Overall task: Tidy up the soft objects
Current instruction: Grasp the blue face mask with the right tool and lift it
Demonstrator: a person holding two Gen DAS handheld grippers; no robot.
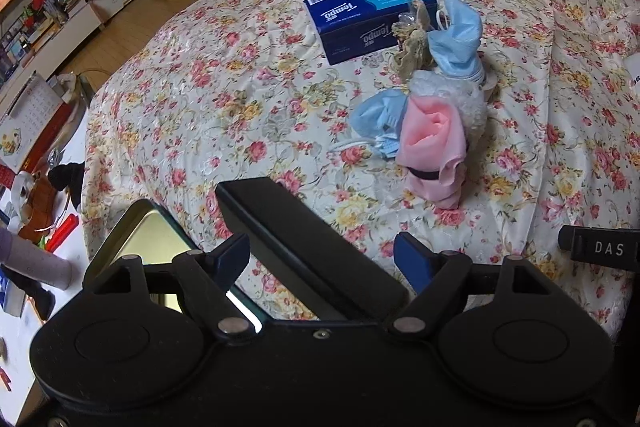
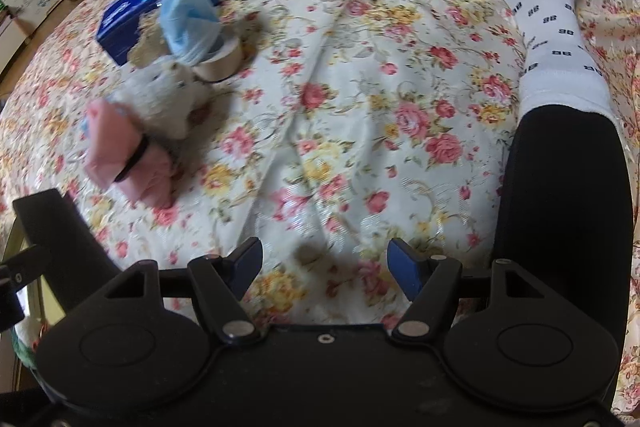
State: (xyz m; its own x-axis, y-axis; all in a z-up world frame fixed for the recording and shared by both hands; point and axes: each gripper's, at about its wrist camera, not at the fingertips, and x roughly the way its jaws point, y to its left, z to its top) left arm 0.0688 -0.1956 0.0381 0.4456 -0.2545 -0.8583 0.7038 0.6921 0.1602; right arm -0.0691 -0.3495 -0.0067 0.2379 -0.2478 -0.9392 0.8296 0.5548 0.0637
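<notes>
Soft pile mid-bed on floral quilt (image 1: 200,99): pink cloth roll (image 1: 434,147), banded, long axis running toward me, leaning on white plush (image 1: 468,103), blue masks (image 1: 456,39) atop. Left gripper (image 1: 322,259) and right gripper (image 2: 324,263): jaws part-open, empty, well short. Risk: snagging a mask loop drags the pile.

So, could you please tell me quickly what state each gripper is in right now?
Left gripper: open, a black tin lid between the jaws, pads not clearly pressing it.
Right gripper: open, holding nothing.
</notes>
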